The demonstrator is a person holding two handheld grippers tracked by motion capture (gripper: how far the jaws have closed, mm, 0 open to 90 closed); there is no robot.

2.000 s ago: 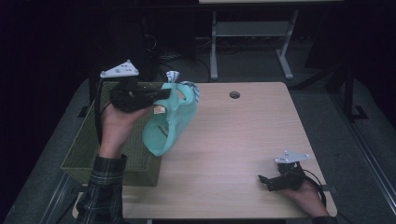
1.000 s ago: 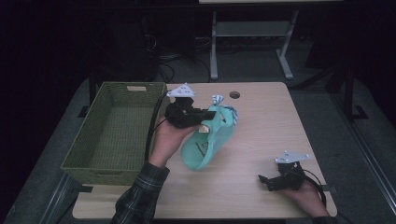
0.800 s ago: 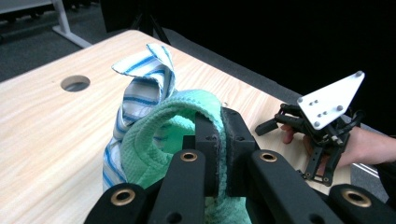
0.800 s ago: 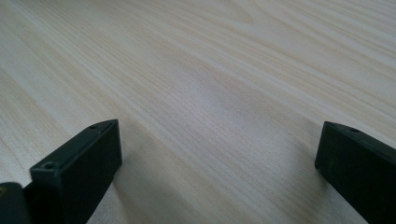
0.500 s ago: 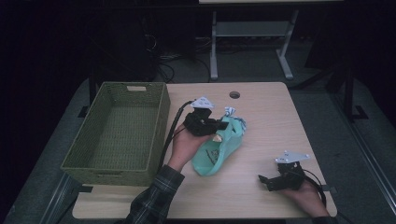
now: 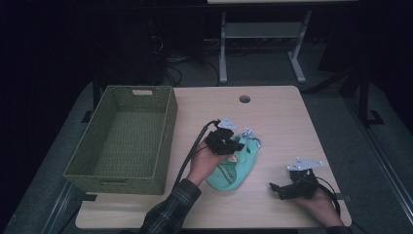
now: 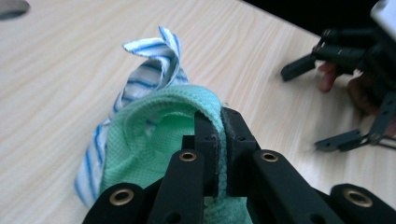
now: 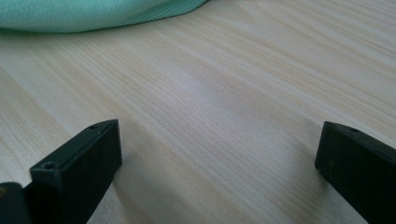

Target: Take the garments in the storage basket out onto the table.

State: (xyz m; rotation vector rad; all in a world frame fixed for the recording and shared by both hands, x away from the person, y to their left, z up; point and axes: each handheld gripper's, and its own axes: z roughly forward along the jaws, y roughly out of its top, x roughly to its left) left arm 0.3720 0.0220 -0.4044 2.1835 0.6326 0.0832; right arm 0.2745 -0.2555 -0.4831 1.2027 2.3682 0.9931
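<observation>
The left gripper (image 6: 233,144), clenched on the rim of the green cloth (image 6: 229,170), is setting it on the desk (image 6: 277,117) beside the basket (image 6: 122,141), so releasing seems next, while the right gripper (image 6: 277,190) rests released nearby.

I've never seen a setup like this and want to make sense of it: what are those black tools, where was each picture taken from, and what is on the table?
No robot arm is here: a person holds a hand-held gripper in each hand, a black two-jaw clamp with a camera riding on it. The high view looks down on the wooden table. The other two pictures look along each tool's own jaws. The left hand-held gripper is shut on the rim of a mint-green cloth item with a blue-striped white lining, which lies on the table. The right hand-held gripper rests near the front edge, jaws open and holding nothing. An empty green woven basket stands at the left.
</observation>
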